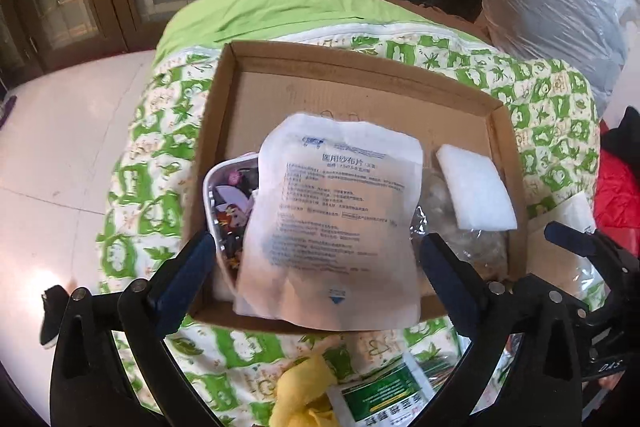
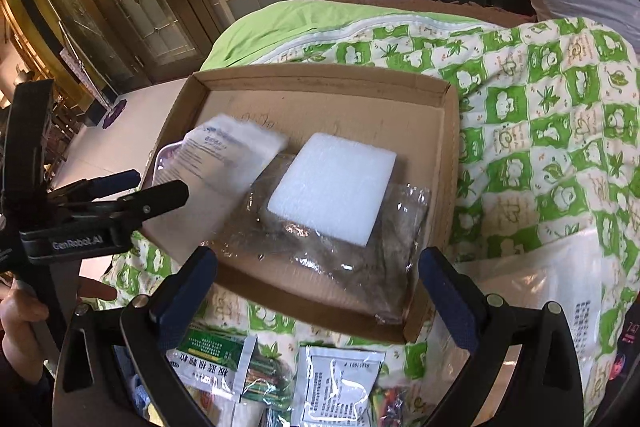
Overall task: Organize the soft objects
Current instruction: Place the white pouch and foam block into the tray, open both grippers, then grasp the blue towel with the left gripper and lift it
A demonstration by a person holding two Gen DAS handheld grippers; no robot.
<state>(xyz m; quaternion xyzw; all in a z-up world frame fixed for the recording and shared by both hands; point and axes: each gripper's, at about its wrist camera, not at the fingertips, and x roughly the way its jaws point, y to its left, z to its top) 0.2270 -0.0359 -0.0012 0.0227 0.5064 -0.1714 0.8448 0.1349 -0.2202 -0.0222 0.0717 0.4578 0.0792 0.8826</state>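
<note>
Gauze packet (image 1: 332,223): lay mid-frame in cardboard box (image 1: 360,67).
Jaws: both pairs spread, empty.
Next: probably gather the lower-frame sachets (image 2: 340,383).

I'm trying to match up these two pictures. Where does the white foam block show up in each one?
Left wrist view: the white foam block sits right of centre, in the right part of the cardboard box, beside the printed white packet.
Right wrist view: the block lies near the centre, on a clear plastic bag.
Shared landmark: the cardboard box on the green patterned quilt.
</note>
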